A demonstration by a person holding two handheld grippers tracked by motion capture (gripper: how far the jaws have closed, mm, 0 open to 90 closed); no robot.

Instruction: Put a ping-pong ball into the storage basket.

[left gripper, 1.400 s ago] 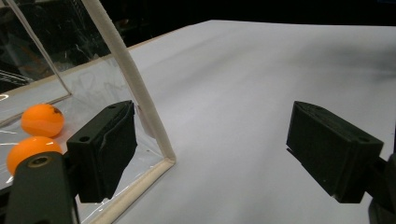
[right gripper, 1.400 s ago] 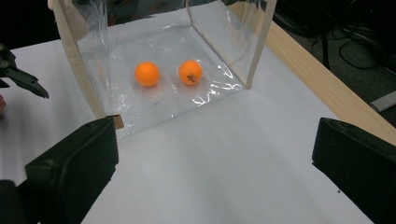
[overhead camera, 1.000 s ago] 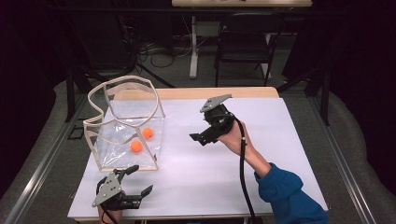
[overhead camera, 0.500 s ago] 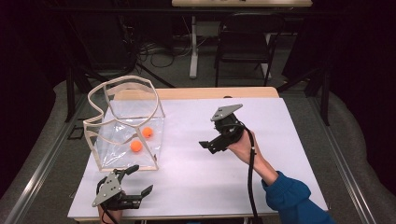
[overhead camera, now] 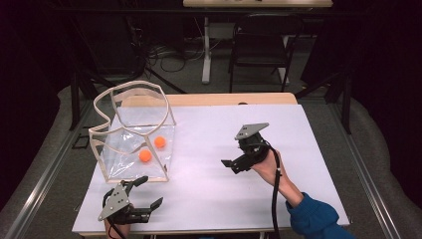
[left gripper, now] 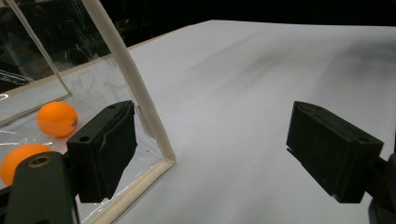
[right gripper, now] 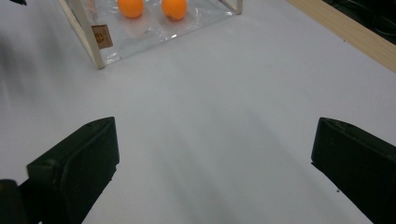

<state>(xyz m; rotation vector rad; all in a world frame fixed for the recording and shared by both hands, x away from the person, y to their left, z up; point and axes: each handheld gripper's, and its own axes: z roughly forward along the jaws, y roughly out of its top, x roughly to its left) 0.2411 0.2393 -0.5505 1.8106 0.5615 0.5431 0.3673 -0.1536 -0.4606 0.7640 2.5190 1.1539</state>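
Since the earlier frames, the right gripper [overhead camera: 234,165] had drawn back from the middle of the table toward the person's side and sat lower over the white tabletop [overhead camera: 214,149], while the left gripper [overhead camera: 144,193] had kept its place at the near left edge. That tabletop covered most of the high view, with a strip of bare wood [overhead camera: 224,98] along its far edge. On its left part stood a clear bag [overhead camera: 134,142] with a pale stiff rim, open at the top and slightly crumpled. Two orange balls [overhead camera: 145,156] lay inside it on the bottom, near each other but apart; in the right gripper view they appeared side by side behind the clear wall [right gripper: 151,8]. The right gripper, held in a hand with a blue sleeve [overhead camera: 316,219], was well apart from the bag, its jaws spread wide and holding nothing, with bare tabletop between them. The left gripper lay just beside the bag's near corner, also spread wide and empty; in its own view one jaw stood close against the bag's pale edge strip [left gripper: 135,88], with the two balls beyond it.
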